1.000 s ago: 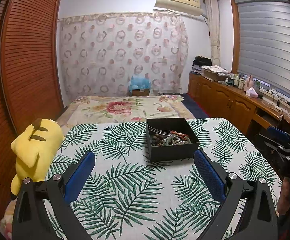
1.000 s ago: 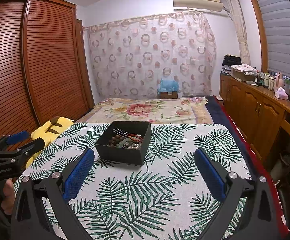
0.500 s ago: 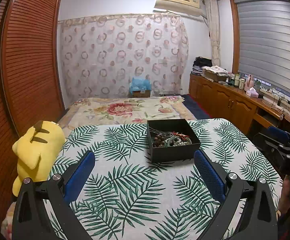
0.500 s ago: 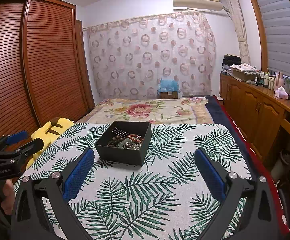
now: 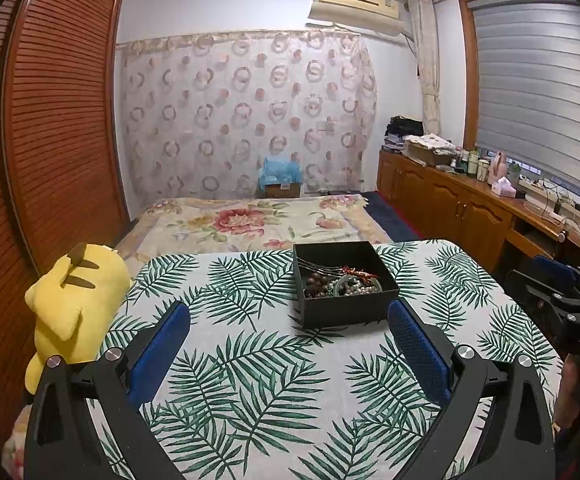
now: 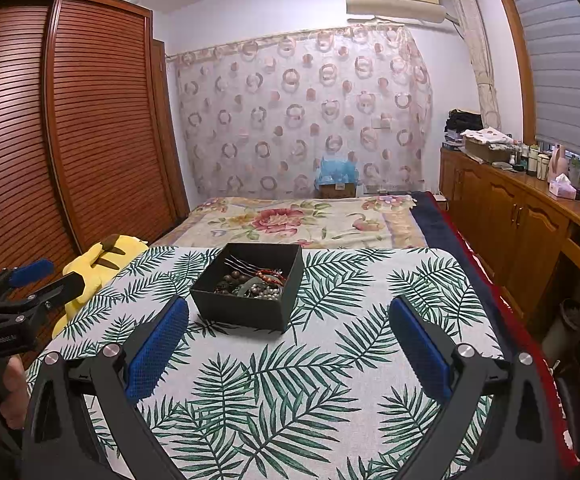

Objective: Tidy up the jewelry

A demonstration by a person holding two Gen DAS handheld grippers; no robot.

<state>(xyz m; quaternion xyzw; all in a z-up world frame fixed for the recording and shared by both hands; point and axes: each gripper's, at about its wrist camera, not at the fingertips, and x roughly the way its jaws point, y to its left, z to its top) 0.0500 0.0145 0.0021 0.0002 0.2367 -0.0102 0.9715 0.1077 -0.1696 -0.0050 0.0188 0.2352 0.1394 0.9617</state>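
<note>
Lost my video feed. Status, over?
Left gripper open, empty. Right gripper open, empty. Jewelry heaped in black box, untouched. Nothing blocking approach.

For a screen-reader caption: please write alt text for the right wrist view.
An open black box of tangled beaded jewelry sits on a palm-leaf tablecloth, ahead of the open, empty right gripper. The left gripper is at left.

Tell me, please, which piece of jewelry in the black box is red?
The red beaded strand, lying across the back of the black box, behind the dark brown wooden beads and the pale grey pearl-like beads.
</note>
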